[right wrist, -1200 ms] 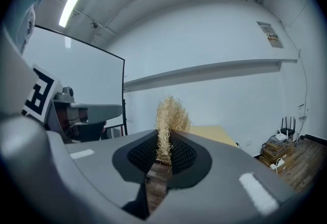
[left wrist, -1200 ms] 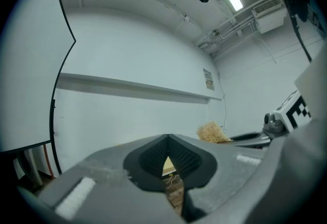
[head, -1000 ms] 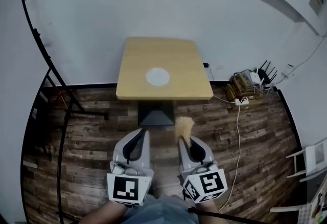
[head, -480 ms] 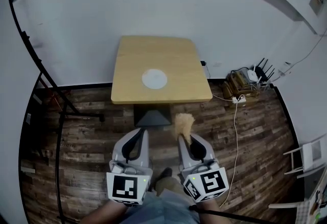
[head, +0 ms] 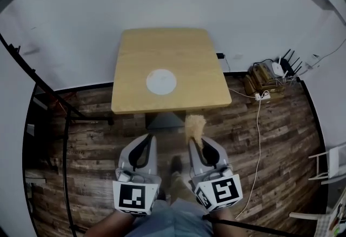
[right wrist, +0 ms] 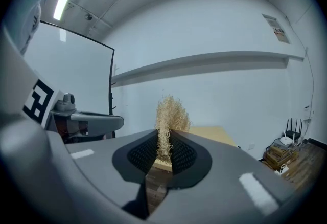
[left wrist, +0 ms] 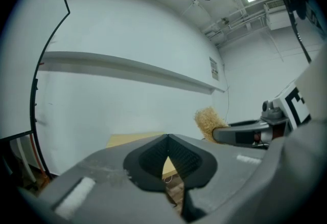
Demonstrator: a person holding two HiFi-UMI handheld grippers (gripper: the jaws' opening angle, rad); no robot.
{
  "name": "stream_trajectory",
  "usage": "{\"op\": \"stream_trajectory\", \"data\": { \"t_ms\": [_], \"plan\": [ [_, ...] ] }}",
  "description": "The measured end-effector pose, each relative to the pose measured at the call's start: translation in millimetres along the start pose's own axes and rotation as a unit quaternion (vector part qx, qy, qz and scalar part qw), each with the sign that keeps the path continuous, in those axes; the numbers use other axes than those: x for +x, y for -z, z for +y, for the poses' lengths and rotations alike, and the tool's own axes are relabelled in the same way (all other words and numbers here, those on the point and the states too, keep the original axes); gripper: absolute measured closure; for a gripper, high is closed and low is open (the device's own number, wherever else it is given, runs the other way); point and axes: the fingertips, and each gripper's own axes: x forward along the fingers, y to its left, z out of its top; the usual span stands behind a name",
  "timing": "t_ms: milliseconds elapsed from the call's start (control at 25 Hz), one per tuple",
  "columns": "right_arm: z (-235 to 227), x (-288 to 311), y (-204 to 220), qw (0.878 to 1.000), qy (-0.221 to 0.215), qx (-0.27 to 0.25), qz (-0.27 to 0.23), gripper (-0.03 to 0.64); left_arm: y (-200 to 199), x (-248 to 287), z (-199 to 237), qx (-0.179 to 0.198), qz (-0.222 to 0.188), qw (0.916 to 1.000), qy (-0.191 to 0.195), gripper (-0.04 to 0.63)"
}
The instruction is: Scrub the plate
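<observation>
pinching a straw-coloured scrubber (right wrist: 168,113) between its jaws, the right gripper (head: 196,142) sits well short of the plate (head: 161,81), which lies ahead of both jaws on the table (head: 135,49). the left gripper (head: 148,139) is closed on nothing; unsteadied, the plate may slide under scrubbing.

Left gripper (head: 150,137): I read its jaws pressed tip to tip with nothing between them. It points forward, close to level.
Right gripper (head: 193,138): I have its jaws clamped on a straw scrubber (head: 195,124), whose tuft sticks out past the tips. It points forward, close to level.
Spacing: side by side, near each other, not touching.
Marker cubes: left cube (head: 133,197) and right cube (head: 219,192) sit at the rear, the right one slightly skewed.
Forearms: left forearm (head: 111,224) shows behind its cube. I can barely see the right one.
</observation>
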Motion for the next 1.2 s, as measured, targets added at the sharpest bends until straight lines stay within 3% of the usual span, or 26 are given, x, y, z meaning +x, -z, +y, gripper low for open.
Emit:
{"op": "stream_trajectory", "data": {
  "t_ms": [560,1200],
  "plan": [
    [-102.5,117.5,-8.4,0.998,-0.051,0.039,0.008,0.569,-16.7,137.2,20.1,0.036,0.041,0.9975,-0.045,0.575],
    [-122.9,177.0,-49.1,0.994,-0.104,0.025,-0.031,0.569,-50.6,176.2,50.0,0.045,0.009,0.9939,-0.101,0.575]
  ]
}}
